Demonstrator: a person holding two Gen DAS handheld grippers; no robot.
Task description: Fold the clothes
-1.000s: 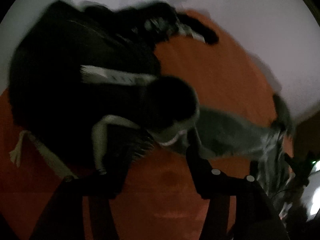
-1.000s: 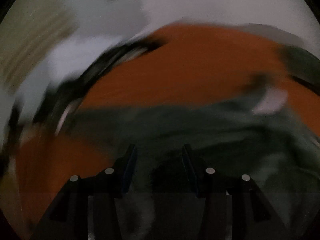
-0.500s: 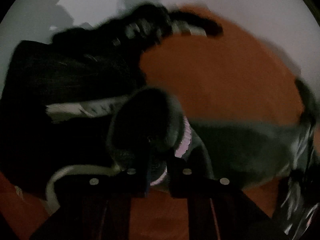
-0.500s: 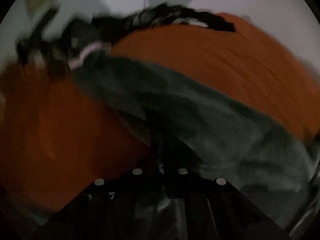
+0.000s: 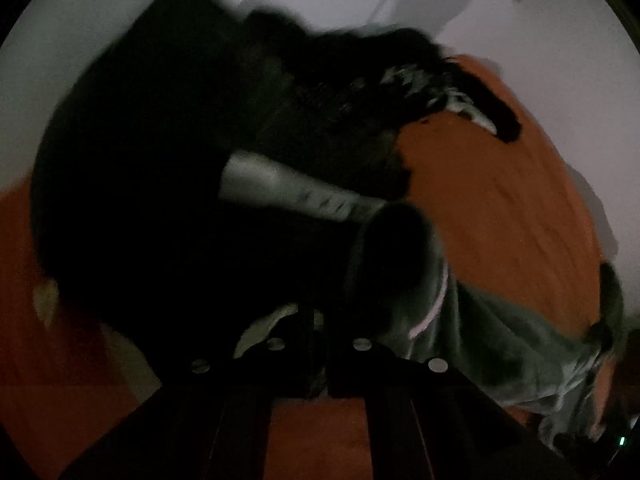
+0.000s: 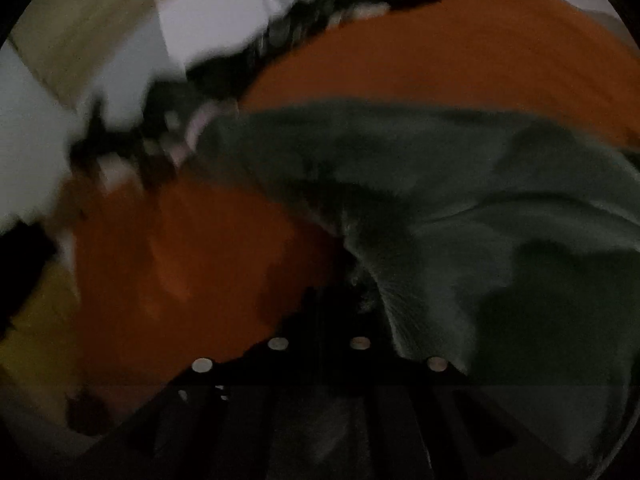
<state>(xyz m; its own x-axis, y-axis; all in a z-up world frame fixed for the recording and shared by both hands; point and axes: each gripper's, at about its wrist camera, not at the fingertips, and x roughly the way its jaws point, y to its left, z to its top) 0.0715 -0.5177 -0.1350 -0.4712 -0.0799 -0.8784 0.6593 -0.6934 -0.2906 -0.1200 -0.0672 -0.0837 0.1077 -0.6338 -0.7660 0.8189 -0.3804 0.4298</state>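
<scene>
Stretching grey-green garment (image 6: 460, 184) for folding | left gripper (image 5: 318, 344) pinches collar edge | right gripper (image 6: 320, 320) pinches opposite edge | orange surface (image 5: 500, 208) beneath

Lighting: v. dim, both views blurred. Orange surface (image 5: 500, 208) under everything, covers most of the lower frame; material can't be told. Pale grey-white wall (image 5: 120, 40) behind it. Beige panel (image 6: 92, 20) at upper left in right view, yellowish patch (image 6: 36, 320) at lower left; neither identifiable.
</scene>
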